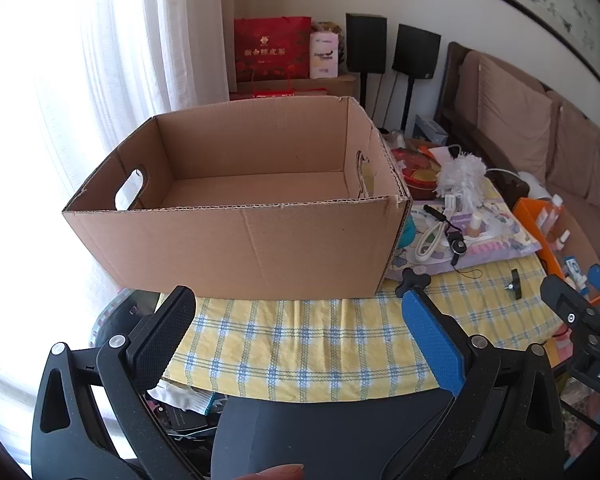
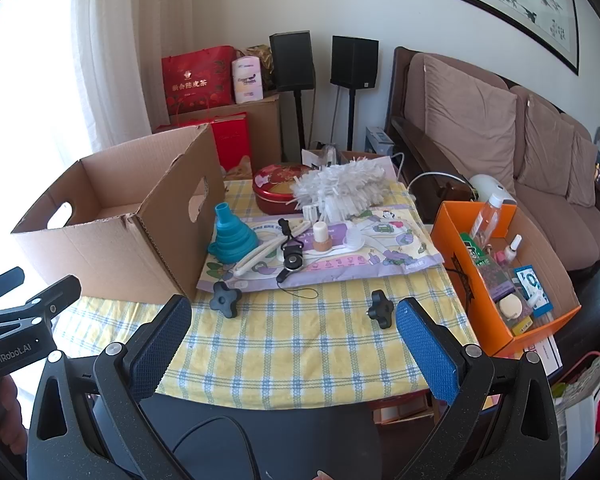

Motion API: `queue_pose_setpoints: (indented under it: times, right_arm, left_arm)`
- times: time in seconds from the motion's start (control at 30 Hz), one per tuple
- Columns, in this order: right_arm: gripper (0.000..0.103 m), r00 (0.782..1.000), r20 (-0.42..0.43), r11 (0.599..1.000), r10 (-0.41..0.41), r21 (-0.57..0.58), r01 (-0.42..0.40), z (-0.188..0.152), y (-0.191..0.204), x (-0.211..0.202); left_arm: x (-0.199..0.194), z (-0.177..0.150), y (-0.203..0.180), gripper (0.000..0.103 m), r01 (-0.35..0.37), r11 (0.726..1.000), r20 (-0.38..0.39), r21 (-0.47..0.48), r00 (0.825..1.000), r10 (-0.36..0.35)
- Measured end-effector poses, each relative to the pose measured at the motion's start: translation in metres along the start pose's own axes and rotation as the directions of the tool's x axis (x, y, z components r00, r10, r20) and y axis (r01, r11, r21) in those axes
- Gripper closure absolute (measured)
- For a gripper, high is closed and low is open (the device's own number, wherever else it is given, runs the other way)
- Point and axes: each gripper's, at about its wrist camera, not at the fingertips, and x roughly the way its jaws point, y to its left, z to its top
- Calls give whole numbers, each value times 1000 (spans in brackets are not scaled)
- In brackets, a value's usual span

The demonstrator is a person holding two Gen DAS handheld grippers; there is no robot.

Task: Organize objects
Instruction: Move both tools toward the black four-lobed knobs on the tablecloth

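An empty brown cardboard box (image 1: 236, 208) (image 2: 112, 232) with handle holes stands on the left of the checked tablecloth. My left gripper (image 1: 298, 300) hangs open just in front of the box's near wall, holding nothing. My right gripper (image 2: 294, 310) is open above the bare cloth near the table's front edge. Beyond it lie two black star knobs (image 2: 225, 300) (image 2: 380, 307), a teal folding funnel (image 2: 232, 240), a black lanyard (image 2: 288, 254), a small bottle (image 2: 321, 238) and a white fluffy duster (image 2: 340, 190), mostly on a purple flat package (image 2: 380, 256).
A red round tin (image 2: 276, 188) sits behind the duster. An orange box (image 2: 460, 264) with several small items stands at the table's right edge. A brown sofa (image 2: 500, 140) runs along the right; speakers (image 2: 292, 60) and red gift bags (image 2: 198, 80) stand at the back.
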Motion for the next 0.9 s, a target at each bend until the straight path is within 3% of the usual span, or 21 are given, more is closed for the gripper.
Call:
queue_pose_setpoints:
  times: [0.3, 0.5, 0.7, 0.9]
  right_arm:
    - [0, 1000, 0, 1000, -10, 9, 10, 0, -9, -2]
    - [0, 999, 6, 999, -39, 19, 39, -1, -25, -3]
    - [0, 998, 2, 997, -67, 34, 67, -9, -51, 2]
    - [0, 997, -15, 995, -75, 67, 76, -20, -75, 12]
  left_arm:
    - [3, 1, -5, 0, 15, 1000, -7, 9, 1000, -15]
    - [3, -2, -8, 0, 109, 994, 26, 27, 994, -110]
    - [11, -5, -9, 0, 215, 976, 10, 13, 976, -216]
    - [26, -15, -23, 2, 255, 966, -24, 49, 967, -254]
